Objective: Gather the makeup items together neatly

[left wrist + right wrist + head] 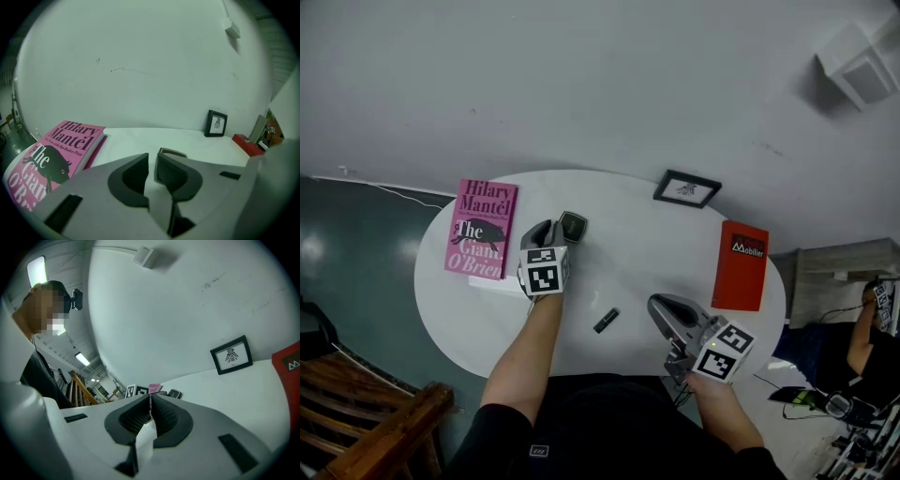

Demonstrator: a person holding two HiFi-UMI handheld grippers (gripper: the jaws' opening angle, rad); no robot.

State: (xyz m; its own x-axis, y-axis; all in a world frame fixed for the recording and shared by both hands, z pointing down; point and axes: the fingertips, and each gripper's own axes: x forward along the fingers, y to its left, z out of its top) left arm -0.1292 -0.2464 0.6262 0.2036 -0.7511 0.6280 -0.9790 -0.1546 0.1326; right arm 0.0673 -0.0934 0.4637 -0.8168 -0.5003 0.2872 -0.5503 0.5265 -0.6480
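**Left fingers** [133,176]: drawn close, with a thin slit left between the pads. Only white desk shows through it, so I pinch nothing. My left gripper [546,231] sits low at the dark compact [572,226], whose edge peeks over the right pad, just beyond the tips. I judge this a lineup for catching the compact by its rim.

**Right fingers** [164,416]: pressed together, nothing between them. My right gripper [658,306] hangs at the near edge of the desk, apparently parked while the other hand works.

**Makeup items:** two that I can make out.
- The compact is near the pink book.
- A small dark tube [606,321] lies alone toward the front, well apart from the compact, between my two grippers.

They are not yet gathered.

**Round white desk** [628,244]: carries everything listed.

**Pink book** [481,230]: flat at the left rim. The cover reads "Hilary Mantel", "The Giant, O'Brien", with a dark animal figure.

**Red book or box** [741,265]: at the right rim, with white lettering that looks like "Mobilier".

**Black-framed picture** [686,188]: at the far edge by the wall. It shows a small drawing with no legible text.
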